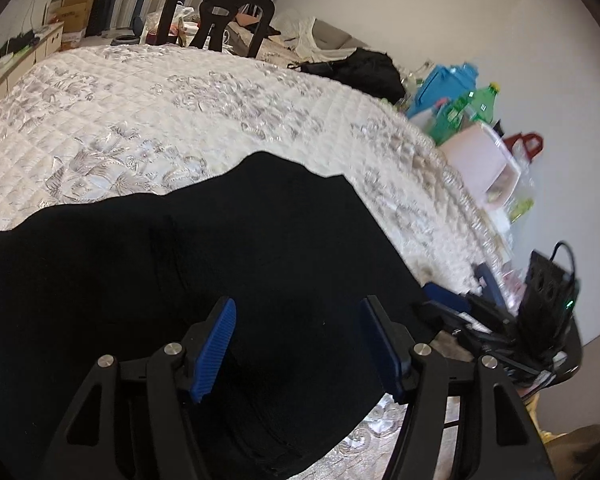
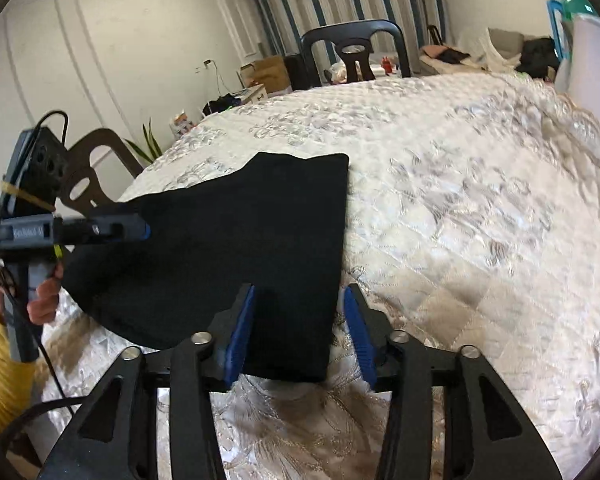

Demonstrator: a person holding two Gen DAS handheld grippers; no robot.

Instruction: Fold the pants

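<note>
Black pants (image 2: 228, 248), folded flat on the quilted worktop (image 2: 460, 208); left gripper (image 1: 296, 344) and right gripper (image 2: 300, 332) both hover above them, jaws spread, gripping nothing.

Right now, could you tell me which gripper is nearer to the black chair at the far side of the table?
Neither clearly. Both the left gripper and the right gripper hover open over the near edge of the pants, with the whole table between them and the chair.
</note>
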